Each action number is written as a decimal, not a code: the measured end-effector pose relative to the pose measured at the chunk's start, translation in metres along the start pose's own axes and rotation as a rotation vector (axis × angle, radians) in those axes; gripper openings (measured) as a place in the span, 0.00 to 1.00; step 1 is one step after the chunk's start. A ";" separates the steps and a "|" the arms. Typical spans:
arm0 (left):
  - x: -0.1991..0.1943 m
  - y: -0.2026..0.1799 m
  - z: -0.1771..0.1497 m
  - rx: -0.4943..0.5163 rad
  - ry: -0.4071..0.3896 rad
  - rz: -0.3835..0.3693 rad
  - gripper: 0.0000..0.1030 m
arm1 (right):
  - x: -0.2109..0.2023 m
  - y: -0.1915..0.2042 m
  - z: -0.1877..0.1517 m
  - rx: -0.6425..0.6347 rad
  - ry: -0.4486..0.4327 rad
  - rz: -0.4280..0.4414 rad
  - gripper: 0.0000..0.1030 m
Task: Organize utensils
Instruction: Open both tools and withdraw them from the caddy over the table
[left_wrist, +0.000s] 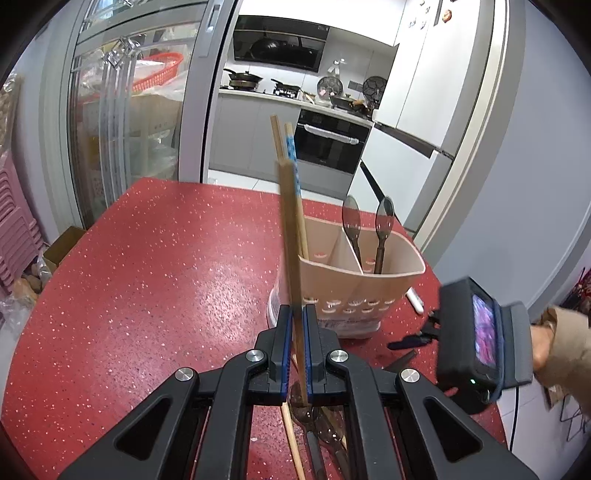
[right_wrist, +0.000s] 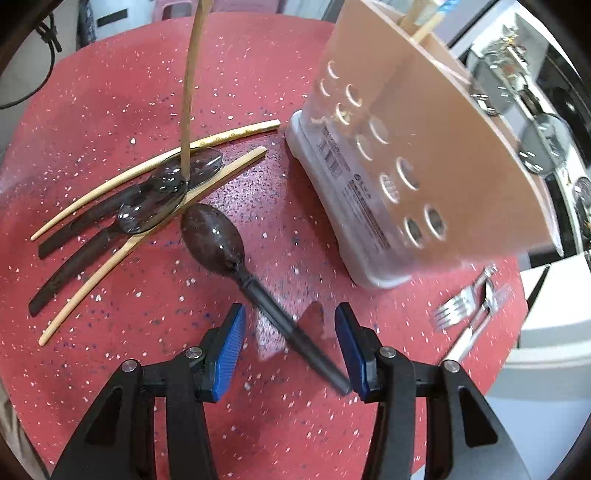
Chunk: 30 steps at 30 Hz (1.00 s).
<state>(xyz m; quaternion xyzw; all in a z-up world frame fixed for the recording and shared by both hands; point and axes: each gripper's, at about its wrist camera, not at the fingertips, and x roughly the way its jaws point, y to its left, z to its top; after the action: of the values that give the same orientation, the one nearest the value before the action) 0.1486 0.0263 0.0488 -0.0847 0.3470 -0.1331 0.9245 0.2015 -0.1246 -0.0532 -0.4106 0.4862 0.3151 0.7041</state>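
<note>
My left gripper (left_wrist: 297, 314) is shut on a wooden chopstick (left_wrist: 290, 221) that it holds nearly upright, just in front of the beige utensil holder (left_wrist: 373, 284). Two dark spoons (left_wrist: 384, 221) stand in the holder's right compartment and chopsticks (left_wrist: 295, 162) in its left. My right gripper (right_wrist: 290, 317) points down at the red table (right_wrist: 110, 92) with its jaws open. A dark plastic spoon (right_wrist: 214, 236) lies flat with its handle running between the pads, and neither pad presses on it. More chopsticks (right_wrist: 236, 133) and dark spoons (right_wrist: 155, 210) lie crossed to the left.
The holder (right_wrist: 424, 155) sits on a white base (right_wrist: 332, 192) close ahead of the right gripper. A metal fork and spoon (right_wrist: 465, 306) lie near the table's right edge. A white stick-like object (left_wrist: 415, 300) lies behind the holder. A person's hand (left_wrist: 546, 343) grips the right tool.
</note>
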 end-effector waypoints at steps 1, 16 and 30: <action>0.002 0.000 -0.002 -0.003 0.007 -0.002 0.29 | 0.008 0.002 0.004 -0.014 0.018 0.008 0.51; 0.024 0.017 -0.014 -0.066 0.093 0.026 0.29 | -0.008 0.008 -0.027 0.430 0.018 0.210 0.03; 0.056 0.078 -0.040 -0.295 0.263 0.224 0.30 | -0.029 0.004 -0.054 0.691 -0.103 0.293 0.43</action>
<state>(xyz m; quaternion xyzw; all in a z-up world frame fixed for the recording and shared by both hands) 0.1775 0.0811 -0.0350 -0.1617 0.4874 0.0129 0.8580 0.1653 -0.1720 -0.0376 -0.0585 0.5816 0.2501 0.7718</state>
